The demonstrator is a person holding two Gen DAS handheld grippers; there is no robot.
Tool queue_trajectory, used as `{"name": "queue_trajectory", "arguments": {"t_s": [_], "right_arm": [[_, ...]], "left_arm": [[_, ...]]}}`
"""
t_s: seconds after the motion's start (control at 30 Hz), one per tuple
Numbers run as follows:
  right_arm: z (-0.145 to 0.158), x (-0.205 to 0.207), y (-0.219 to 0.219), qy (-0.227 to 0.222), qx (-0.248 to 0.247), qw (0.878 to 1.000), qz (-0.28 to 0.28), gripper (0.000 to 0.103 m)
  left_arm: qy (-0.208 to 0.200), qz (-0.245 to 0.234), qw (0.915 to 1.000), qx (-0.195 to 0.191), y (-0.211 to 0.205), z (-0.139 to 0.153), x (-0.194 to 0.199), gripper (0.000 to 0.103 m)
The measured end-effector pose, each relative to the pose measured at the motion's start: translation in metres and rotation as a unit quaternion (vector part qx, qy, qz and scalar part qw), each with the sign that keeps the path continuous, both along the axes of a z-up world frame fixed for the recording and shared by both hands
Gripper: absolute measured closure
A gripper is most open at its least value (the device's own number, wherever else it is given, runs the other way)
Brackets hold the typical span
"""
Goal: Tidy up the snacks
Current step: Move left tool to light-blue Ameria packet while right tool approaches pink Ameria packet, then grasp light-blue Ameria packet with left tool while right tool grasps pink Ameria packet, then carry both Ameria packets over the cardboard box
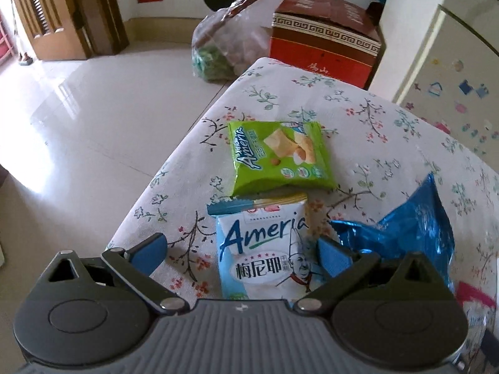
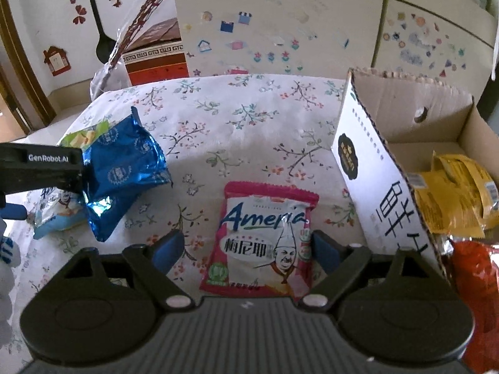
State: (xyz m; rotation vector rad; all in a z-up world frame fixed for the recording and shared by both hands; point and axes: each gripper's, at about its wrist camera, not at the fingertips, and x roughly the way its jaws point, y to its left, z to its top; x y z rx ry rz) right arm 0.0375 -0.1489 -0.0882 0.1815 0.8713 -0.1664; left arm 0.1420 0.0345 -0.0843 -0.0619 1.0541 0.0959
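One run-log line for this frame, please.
left tongs: open over light-blue Ameria packet | right tongs: open over pink Ameria packet | cardboard box: holds snacks

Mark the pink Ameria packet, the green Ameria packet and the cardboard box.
pink Ameria packet [image 2: 265,240]: right wrist view, middle of its printed front.
green Ameria packet [image 1: 277,155]: left wrist view, centre of its face.
cardboard box [image 2: 371,168]: right wrist view, white outer wall.

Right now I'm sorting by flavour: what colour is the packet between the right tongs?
Pink-red with a white middle; right wrist view.
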Motion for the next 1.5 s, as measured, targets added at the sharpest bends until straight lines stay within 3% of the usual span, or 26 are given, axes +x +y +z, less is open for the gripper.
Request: {"name": "queue_trajectory", "arguments": {"t_s": [0.13, 0.3, 0.47, 0.77, 0.83, 0.9, 1.0, 1.13, 1.2, 1.27, 1.43, 1.5], "right_arm": [[0.003, -0.001, 0.001, -0.009, -0.008, 1.000, 0.018, 0.043], [0.003, -0.002, 0.010, -0.018, 0.002, 0.999, 0.051, 0.048], [0.005, -0.004, 0.009, -0.019, 0.028, 0.997, 0.063, 0.050], [0.010, -0.015, 0.016, -0.014, 0.070, 0.992, 0.108, 0.050], [0.009, -0.017, 0.017, -0.007, 0.068, 0.991, 0.112, 0.050], [0.008, -0.020, 0.017, 0.001, 0.063, 0.992, 0.111, 0.050], [0.007, -0.022, 0.022, 0.006, 0.036, 0.992, 0.123, 0.050], [0.005, -0.022, 0.026, 0.008, 0.016, 0.990, 0.137, 0.050], [0.005, -0.022, 0.026, 0.010, 0.009, 0.989, 0.150, 0.050], [0.007, -0.024, 0.024, 0.017, 0.007, 0.987, 0.158, 0.050], [0.012, -0.030, 0.008, 0.040, 0.071, 0.987, 0.138, 0.050], [0.016, -0.033, 0.008, 0.044, 0.072, 0.987, 0.140, 0.050]], "left_arm": [[-0.003, -0.009, 0.9999, -0.007, 0.002, 0.004, -0.003, 0.012], [-0.005, -0.020, 0.9997, -0.009, 0.002, 0.008, -0.009, 0.031], [0.002, -0.019, 0.9997, -0.018, 0.006, 0.011, -0.014, 0.040], [0.011, -0.019, 0.9993, -0.028, 0.018, 0.011, -0.030, 0.042], [0.015, -0.022, 0.9995, -0.019, 0.018, 0.010, -0.032, 0.033], [0.011, -0.017, 0.9998, -0.003, 0.018, 0.007, -0.035, 0.017], [0.001, -0.015, 0.9998, 0.009, 0.019, 0.002, -0.035, 0.011], [-0.006, -0.020, 0.9998, 0.000, 0.020, 0.003, -0.034, 0.019], [-0.010, -0.037, 0.9992, -0.004, 0.015, 0.006, -0.035, 0.039], [-0.006, -0.043, 0.9990, -0.009, 0.011, 0.009, -0.038, 0.046], [0.004, -0.013, 0.9996, -0.025, 0.014, 0.018, -0.045, 0.048], [0.001, -0.009, 0.9995, -0.029, 0.017, 0.024, -0.051, 0.048]]}}
